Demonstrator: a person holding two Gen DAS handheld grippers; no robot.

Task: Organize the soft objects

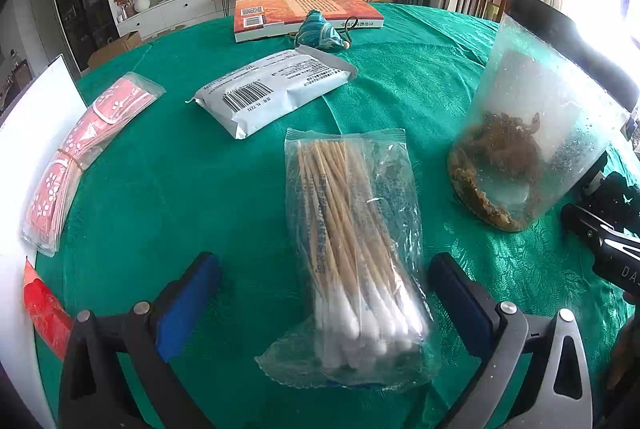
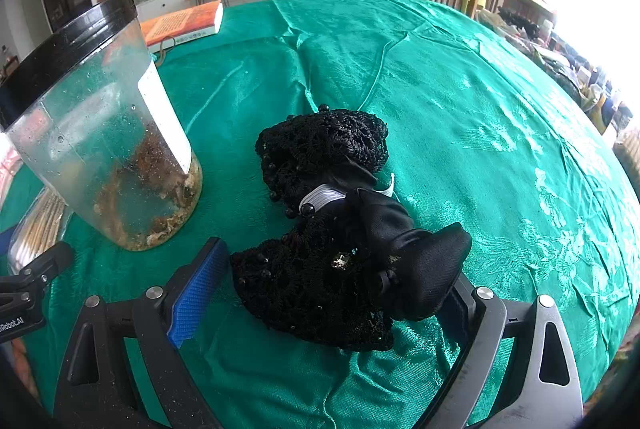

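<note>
Left gripper (image 1: pixel 324 289) fingers spread wide, straddling the clear plastic bag of wooden cotton swabs (image 1: pixel 352 261), nothing gripped. Right gripper (image 2: pixel 340 281) fingers also wide around the black lace-and-satin hair bow (image 2: pixel 340 237) lying near on the green tabletop (image 2: pixel 480 109), apparently lined up for pickup.

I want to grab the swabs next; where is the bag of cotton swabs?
In the left wrist view, the bag of cotton swabs lies on the green tablecloth between the open left claw's fingers, left of the clear jar.

Both the left hand-held gripper (image 1: pixel 326 293) and right hand-held gripper (image 2: pixel 340 281) tilt downward, jaws spread wide.
</note>
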